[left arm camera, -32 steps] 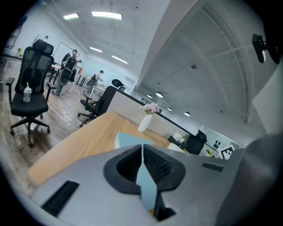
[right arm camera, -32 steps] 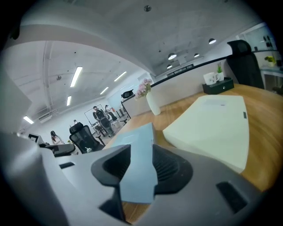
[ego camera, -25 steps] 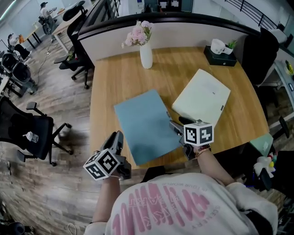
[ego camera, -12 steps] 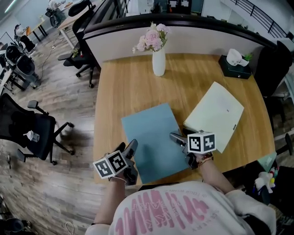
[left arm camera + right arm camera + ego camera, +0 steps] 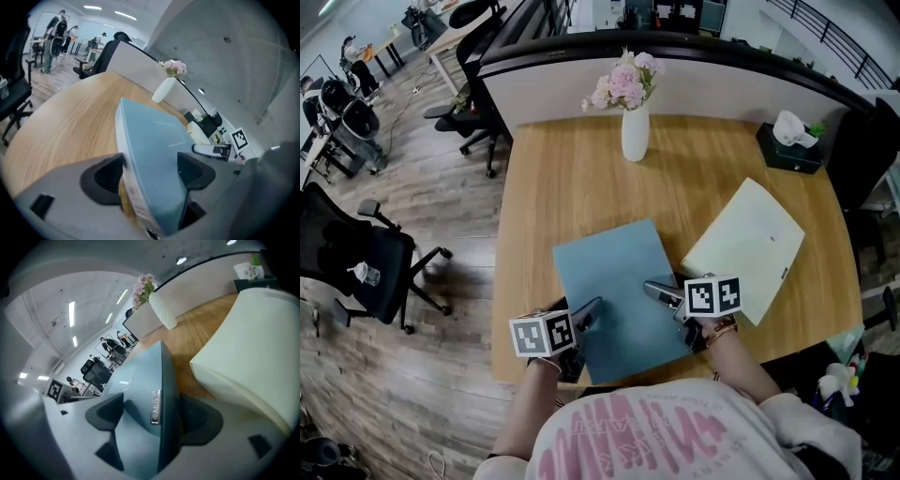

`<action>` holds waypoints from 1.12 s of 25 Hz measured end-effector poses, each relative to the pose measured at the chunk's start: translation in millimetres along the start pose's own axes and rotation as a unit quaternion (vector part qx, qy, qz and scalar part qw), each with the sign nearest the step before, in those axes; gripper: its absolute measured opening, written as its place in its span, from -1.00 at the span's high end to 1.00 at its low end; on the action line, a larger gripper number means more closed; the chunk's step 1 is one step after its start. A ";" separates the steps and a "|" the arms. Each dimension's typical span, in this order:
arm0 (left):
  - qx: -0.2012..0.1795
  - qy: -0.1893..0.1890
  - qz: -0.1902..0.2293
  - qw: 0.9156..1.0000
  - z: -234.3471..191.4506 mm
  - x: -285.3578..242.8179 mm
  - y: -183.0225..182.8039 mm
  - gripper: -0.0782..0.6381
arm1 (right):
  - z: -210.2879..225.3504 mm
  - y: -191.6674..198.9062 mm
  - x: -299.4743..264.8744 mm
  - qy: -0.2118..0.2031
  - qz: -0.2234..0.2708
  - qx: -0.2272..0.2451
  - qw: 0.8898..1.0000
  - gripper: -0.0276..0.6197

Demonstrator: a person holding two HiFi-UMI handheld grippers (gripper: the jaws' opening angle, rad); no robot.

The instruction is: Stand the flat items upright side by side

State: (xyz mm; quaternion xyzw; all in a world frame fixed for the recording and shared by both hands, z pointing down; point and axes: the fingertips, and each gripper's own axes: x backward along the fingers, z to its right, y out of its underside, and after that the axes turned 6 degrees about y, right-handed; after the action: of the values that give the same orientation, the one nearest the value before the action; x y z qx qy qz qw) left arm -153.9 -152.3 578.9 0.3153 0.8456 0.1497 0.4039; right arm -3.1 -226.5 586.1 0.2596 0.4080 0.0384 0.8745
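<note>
On desk [image 5: 562,169], left gripper [image 5: 586,312] and right gripper [image 5: 658,292], fingers just opened, straddle blue folder [image 5: 614,272].

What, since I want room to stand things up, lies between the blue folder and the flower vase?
Nothing: the head view shows only bare wooden table between the blue folder and the flower vase.

My left gripper [image 5: 584,312], grey with a black-and-white marker cube, sits at seven o'clock in the head view. It points toward two o'clock and tilts downward off my bare left forearm [image 5: 523,408]. My matching right gripper [image 5: 656,292] sits at five o'clock, pointing toward ten. Both pairs of jaws have just been opening and stand wide, each straddling an edge of the flat blue-grey folder [image 5: 614,272], the pads not clamped on it.
</note>
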 end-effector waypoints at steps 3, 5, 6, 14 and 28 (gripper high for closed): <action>-0.005 0.008 -0.014 1.000 5.1 1.8 2.9 -0.29 | -4.7 6.1 2.5 0.012 0.001 0.010 1.000 -0.22; 0.001 0.004 -0.021 1.000 6.7 5.4 7.1 -0.32 | -9.1 14.7 5.2 0.018 -0.002 0.011 1.000 -0.22; -0.002 -0.004 -0.025 1.000 7.0 7.5 10.7 -0.34 | -11.5 19.7 7.2 0.020 -0.005 0.011 1.000 -0.22; -0.044 -0.034 -0.012 0.998 29.7 45.6 36.6 -0.28 | -38.0 49.2 45.7 0.017 0.018 0.046 0.999 -0.22; -0.154 -0.013 0.173 0.973 117.7 151.2 28.6 -0.28 | -104.6 80.9 140.0 0.007 0.157 0.111 0.981 -0.26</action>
State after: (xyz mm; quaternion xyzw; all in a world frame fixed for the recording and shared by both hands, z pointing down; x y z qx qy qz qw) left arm -122.4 -32.0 430.4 0.3930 0.7394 0.3415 0.4268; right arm 24.9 -73.5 472.6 0.4154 0.3697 0.1314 0.8207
